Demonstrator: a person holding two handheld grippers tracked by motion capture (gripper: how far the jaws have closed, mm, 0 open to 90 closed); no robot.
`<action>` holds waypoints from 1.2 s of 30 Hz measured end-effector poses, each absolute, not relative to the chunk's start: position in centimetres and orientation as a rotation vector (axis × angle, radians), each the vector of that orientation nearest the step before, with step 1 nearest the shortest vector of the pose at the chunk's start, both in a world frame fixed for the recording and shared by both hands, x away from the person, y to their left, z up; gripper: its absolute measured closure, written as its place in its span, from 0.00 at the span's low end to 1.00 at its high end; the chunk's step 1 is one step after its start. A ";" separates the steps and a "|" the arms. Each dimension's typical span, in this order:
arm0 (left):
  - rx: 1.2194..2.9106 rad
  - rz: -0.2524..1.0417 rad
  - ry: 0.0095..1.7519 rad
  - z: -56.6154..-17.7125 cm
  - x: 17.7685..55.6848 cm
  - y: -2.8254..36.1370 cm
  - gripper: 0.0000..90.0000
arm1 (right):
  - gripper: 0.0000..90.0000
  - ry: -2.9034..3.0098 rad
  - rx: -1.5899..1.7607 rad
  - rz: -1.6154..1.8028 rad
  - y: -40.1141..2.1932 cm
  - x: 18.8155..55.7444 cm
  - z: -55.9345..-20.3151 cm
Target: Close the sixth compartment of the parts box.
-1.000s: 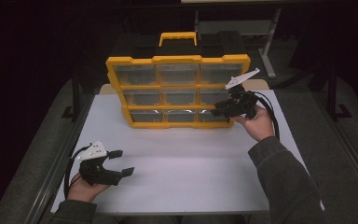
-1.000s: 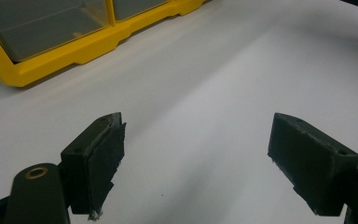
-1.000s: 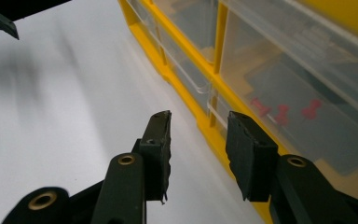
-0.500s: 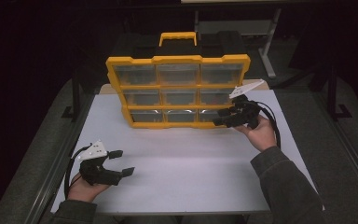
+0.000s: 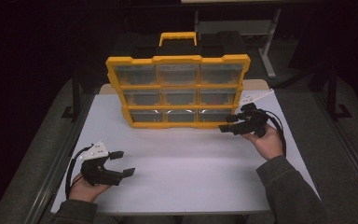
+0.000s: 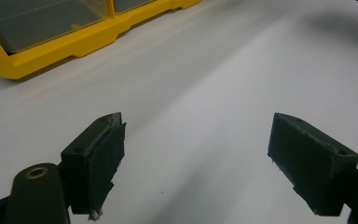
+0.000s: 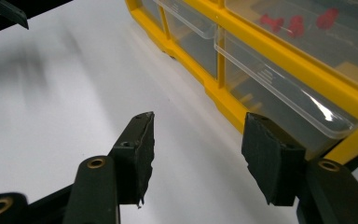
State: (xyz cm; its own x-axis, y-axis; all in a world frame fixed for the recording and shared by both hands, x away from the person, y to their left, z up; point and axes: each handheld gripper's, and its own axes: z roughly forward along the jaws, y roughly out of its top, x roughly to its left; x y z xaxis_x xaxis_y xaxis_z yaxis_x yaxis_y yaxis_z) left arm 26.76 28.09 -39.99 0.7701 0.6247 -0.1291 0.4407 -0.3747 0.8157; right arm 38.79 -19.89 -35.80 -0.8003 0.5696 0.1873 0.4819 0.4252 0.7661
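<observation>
a: dark room all round, and one white tabletop [image 5: 186,158] lit in the middle. what is the right tool [image 5: 227,123] after?

b: the yellow plastic organiser case with nine clear drawers [image 5: 177,91], standing upright just ahead of that tool, by its lower right corner. its jaws have just been opening, and nothing sits between them.

a: and the left tool [image 5: 123,163]?

b: spread wide and empty, well back from the case, low over the bare tabletop.

a: how will a drawer handle?

b: i'd judge stiff, light, thin clear plastic, smooth enough to slip. the bottom clear drawer [image 7: 279,93] beside the right tool has a lip sticking out along its front; pinch that lip, not the flat face.

a: and the case itself?

b: tall on a narrow base, so a hard tug might tip it. small red parts [image 7: 291,23] lie in a drawer beyond.
</observation>
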 end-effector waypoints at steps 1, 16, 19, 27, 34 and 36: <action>2.030 0.250 0.796 -40.0 26.8 28.1 0.20 | 0.46 2.567 0.962 1.325 -20.0 38.7 -35.8; 2.026 0.253 0.798 -40.3 26.8 28.2 0.20 | 0.37 2.523 0.988 1.314 -21.5 37.1 -37.1; 2.032 0.253 0.802 -40.3 26.8 28.2 0.20 | 0.35 2.513 1.001 1.321 -22.0 36.7 -37.2; 2.032 0.258 0.799 -40.6 26.7 28.2 0.20 | 0.31 2.483 1.021 1.331 -23.5 35.6 -38.1; 2.038 0.257 0.800 -40.7 26.6 28.3 0.19 | 0.26 2.452 1.058 1.321 -24.5 34.4 -39.1; 2.040 0.260 0.799 -40.7 26.5 28.4 0.19 | 0.26 2.448 1.074 1.322 -24.7 34.1 -39.4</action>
State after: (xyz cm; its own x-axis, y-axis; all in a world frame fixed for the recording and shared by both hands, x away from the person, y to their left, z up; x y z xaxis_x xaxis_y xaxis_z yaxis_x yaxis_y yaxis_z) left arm 26.53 28.35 -40.69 0.7687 0.6287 -0.1176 0.4387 -0.3844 0.8123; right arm 34.15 -24.74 -39.36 -0.7295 0.6578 0.1871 0.5174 0.3520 0.7800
